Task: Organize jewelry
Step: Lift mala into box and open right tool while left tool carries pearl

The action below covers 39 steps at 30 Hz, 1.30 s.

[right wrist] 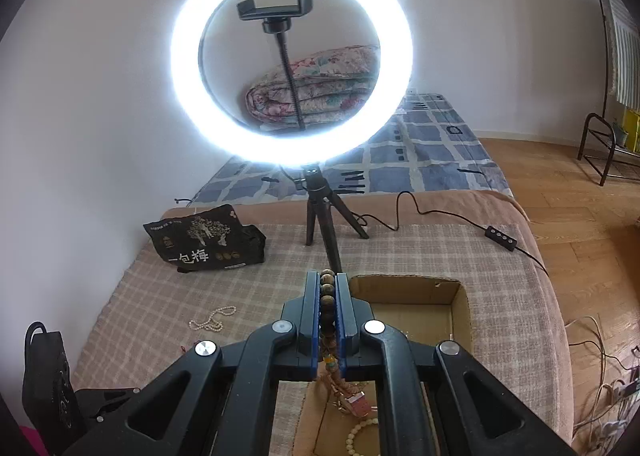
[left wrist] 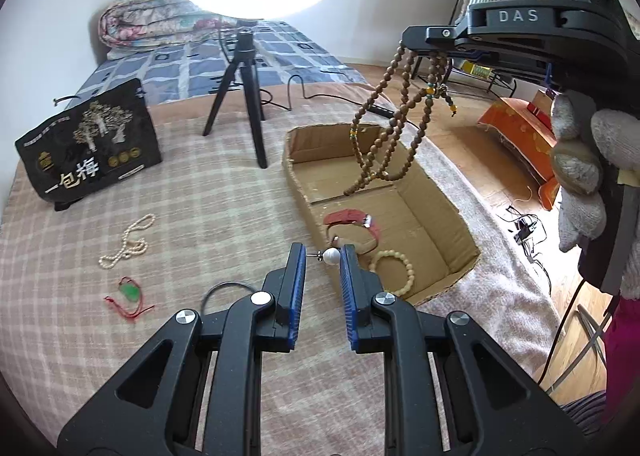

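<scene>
The right gripper (right wrist: 328, 296), jaws pinched on the brown bead string (left wrist: 384, 128), dangles it above the cardboard box (left wrist: 440, 216), while at five o'clock the left gripper (left wrist: 323, 256) pinches a pearl earring (left wrist: 331, 256) crosswise at the box's near wall

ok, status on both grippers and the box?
Left gripper shut on pearl earring. Right gripper shut on brown bead strand, dangling over cardboard box. Watch, bead bracelet already inside. Nothing blocking.
</scene>
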Available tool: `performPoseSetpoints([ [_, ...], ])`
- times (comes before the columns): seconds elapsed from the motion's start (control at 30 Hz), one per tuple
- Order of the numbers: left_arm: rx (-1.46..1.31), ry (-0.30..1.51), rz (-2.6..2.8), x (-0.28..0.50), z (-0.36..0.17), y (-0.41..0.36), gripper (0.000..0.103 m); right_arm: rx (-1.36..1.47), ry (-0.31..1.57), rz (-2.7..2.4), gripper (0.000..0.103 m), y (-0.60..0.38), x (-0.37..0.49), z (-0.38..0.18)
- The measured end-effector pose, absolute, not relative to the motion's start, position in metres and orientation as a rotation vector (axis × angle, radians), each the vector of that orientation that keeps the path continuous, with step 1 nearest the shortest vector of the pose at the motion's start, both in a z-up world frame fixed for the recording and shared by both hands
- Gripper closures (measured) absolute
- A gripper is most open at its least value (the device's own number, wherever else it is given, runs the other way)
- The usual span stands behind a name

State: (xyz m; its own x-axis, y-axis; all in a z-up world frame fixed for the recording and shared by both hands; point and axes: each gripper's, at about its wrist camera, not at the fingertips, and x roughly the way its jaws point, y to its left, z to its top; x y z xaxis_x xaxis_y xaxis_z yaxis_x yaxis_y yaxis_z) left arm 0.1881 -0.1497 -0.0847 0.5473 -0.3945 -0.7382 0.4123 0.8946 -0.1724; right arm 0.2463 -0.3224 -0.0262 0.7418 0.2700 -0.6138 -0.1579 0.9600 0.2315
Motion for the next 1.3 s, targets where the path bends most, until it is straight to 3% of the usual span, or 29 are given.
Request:
performPoseSetpoints([
  [1.1,0.106,0.942,-0.533,0.21,-0.126,-0.221,0.087,0.203,0.813,0.151,0.099,-0.378,0.298,-0.099],
  [1.2,0.114,0.941,-0.537,0.21,-0.127,-0.223,0.087,0.19,0.824,0.15,0.096,-0.375,0.299,-0.104],
  [1.27,0.124,0.941,-0.532,0.21,-0.128,-0.224,0.086,0.183,0.834,0.155,0.078,-0.373,0.3,-0.106],
  [1.3,0.127,0.943,-0.53,0.209,-0.128,-0.225,0.074,0.177,0.838,0.159,0.072,-0.371,0.3,-0.107],
])
